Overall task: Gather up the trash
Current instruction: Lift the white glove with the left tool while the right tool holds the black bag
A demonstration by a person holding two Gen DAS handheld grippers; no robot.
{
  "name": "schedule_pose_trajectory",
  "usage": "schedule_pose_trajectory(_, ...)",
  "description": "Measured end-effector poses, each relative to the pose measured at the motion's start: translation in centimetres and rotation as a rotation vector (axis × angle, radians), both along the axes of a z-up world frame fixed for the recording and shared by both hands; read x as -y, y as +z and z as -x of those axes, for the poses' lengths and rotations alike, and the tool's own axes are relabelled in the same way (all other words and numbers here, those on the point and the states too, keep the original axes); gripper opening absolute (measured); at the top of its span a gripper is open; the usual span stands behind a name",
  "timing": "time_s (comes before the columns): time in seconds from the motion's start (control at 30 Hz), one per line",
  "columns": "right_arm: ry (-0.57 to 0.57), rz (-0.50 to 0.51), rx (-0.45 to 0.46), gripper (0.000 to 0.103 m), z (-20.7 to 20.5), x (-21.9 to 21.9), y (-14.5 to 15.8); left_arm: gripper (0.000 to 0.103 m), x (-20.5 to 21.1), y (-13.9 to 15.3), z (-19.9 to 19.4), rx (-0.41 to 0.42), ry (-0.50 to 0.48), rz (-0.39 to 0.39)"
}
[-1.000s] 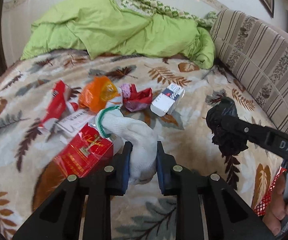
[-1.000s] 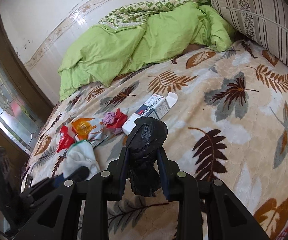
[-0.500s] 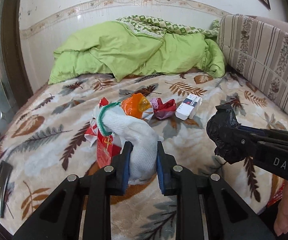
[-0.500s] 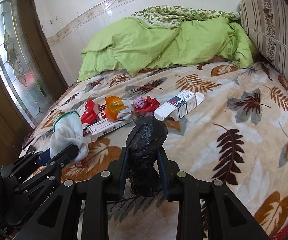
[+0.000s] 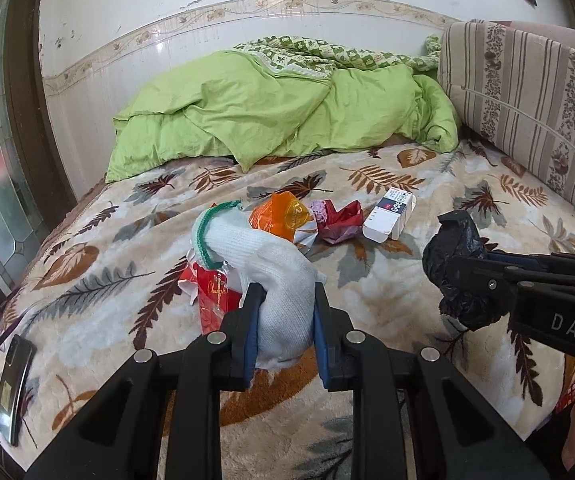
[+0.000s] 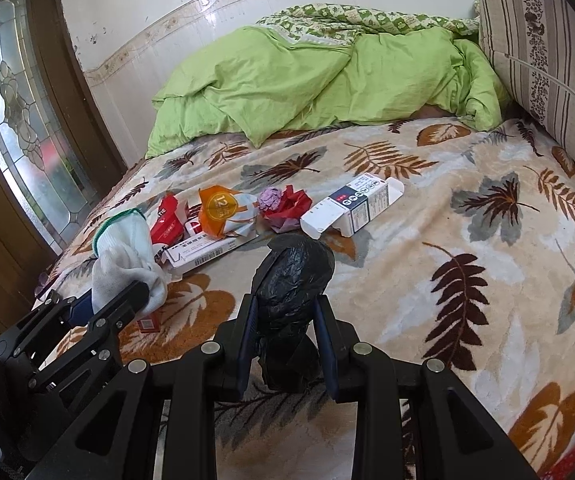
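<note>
My left gripper (image 5: 285, 322) is shut on a white knit glove (image 5: 263, 264) with a green cuff, held above the bed; it also shows in the right wrist view (image 6: 123, 256). My right gripper (image 6: 285, 334) is shut on a crumpled black plastic bag (image 6: 293, 276), seen at the right of the left wrist view (image 5: 453, 272). On the leaf-patterned blanket (image 6: 467, 248) lie an orange wrapper (image 6: 223, 210), a red and purple crumpled wrapper (image 6: 285, 204), a white and blue carton (image 6: 353, 206), a long white box (image 6: 203, 252) and red packets (image 6: 167, 222).
A green duvet (image 5: 279, 108) is heaped at the head of the bed. A striped cushion (image 5: 527, 108) stands along the right side. A dark phone (image 5: 13, 384) lies near the bed's left front corner. A stained-glass door (image 6: 19, 120) is at the left.
Both grippers have pulled back and risen from the bed, each still holding its item. The trash pile now looks farther away and more of the wall shows.
</note>
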State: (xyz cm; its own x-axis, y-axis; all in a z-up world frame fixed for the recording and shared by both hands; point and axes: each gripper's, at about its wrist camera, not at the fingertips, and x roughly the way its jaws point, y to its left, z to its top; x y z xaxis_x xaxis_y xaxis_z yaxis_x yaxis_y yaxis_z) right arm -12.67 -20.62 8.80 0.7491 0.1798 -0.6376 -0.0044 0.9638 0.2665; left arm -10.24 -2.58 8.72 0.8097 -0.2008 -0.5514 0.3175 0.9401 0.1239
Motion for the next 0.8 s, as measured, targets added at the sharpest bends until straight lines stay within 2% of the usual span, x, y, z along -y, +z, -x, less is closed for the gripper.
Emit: schedule_pose_trajectory(0.8, -0.048, 0.015, -0.014, 0.03, 0.08, 0.9, -0.05, 0.023, -0.34, -0.19, -0.41, -0.011, -0.002, 0.007)
